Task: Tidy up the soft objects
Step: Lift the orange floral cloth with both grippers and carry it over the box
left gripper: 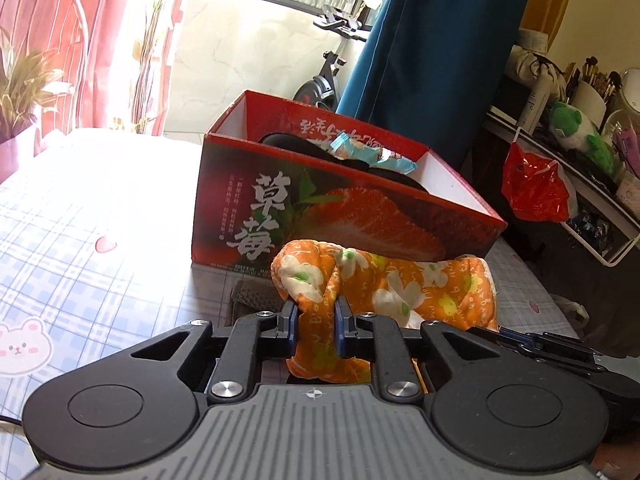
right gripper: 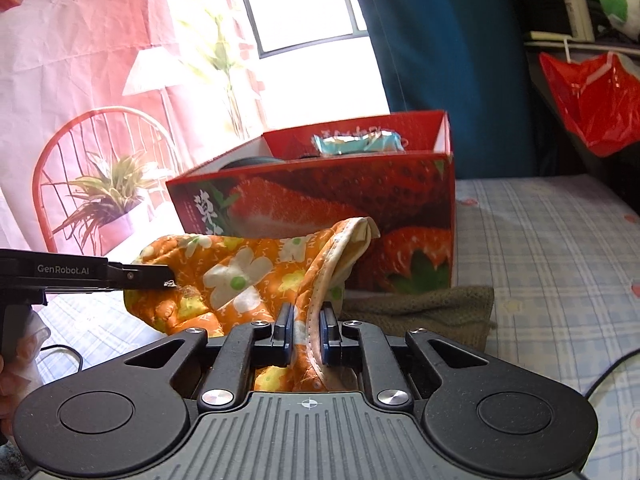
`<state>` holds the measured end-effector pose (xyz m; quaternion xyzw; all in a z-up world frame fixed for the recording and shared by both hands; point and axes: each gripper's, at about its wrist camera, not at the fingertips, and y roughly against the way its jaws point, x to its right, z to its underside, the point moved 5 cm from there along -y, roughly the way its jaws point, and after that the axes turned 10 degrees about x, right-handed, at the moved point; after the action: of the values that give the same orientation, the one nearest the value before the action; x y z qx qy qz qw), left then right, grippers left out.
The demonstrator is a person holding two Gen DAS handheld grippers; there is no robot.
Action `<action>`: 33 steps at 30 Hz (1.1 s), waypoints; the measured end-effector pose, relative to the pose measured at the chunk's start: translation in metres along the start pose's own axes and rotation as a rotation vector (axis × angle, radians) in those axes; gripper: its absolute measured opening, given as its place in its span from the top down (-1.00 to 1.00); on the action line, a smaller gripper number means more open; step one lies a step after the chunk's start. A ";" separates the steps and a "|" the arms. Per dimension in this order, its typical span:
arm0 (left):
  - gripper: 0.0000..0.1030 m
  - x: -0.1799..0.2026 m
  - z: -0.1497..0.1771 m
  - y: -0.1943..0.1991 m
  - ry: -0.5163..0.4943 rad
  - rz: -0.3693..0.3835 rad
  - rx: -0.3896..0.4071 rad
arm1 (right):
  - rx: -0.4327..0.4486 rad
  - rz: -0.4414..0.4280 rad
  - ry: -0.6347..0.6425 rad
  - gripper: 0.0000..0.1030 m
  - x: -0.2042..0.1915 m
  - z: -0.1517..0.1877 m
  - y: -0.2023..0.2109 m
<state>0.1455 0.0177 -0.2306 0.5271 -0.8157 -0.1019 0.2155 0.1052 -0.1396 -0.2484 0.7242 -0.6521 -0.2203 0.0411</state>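
Note:
An orange quilted cloth with white flowers (left gripper: 384,284) hangs bunched between both grippers, just in front of the red strawberry box (left gripper: 344,216). My left gripper (left gripper: 317,312) is shut on one end of the orange cloth. My right gripper (right gripper: 307,320) is shut on its cream-edged other end (right gripper: 256,276). In the right wrist view the left gripper (right gripper: 164,278) reaches in from the left onto the cloth. The box (right gripper: 320,196) holds a dark item and a light blue packet (left gripper: 360,152). A dark green knitted cloth (right gripper: 424,308) lies on the table under the orange one.
The table carries a blue checked cover (left gripper: 100,240). To the right stand a shelf with a red plastic bag (left gripper: 536,188) and a green plush toy (left gripper: 580,132). A blue curtain (left gripper: 432,48) hangs behind the box. A cable (right gripper: 612,372) lies at the right.

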 end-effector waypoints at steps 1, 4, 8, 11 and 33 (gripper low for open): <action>0.64 0.002 -0.005 0.001 -0.010 0.002 0.008 | 0.009 -0.001 0.004 0.77 0.000 -0.003 0.001; 0.64 0.006 -0.015 0.002 -0.027 0.005 0.024 | 0.026 -0.005 0.005 0.77 -0.001 -0.012 0.002; 0.64 0.011 -0.028 0.000 -0.047 0.010 0.044 | 0.049 -0.012 0.017 0.77 -0.005 -0.024 0.003; 0.64 0.014 -0.037 0.001 -0.058 0.017 0.063 | 0.068 -0.016 0.024 0.77 -0.006 -0.035 0.003; 0.64 0.030 -0.120 -0.039 -0.128 0.049 0.152 | 0.131 -0.046 0.062 0.77 0.008 -0.131 -0.031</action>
<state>0.2220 -0.0188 -0.1320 0.5143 -0.8458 -0.0678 0.1244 0.1834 -0.1722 -0.1438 0.7468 -0.6466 -0.1555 0.0085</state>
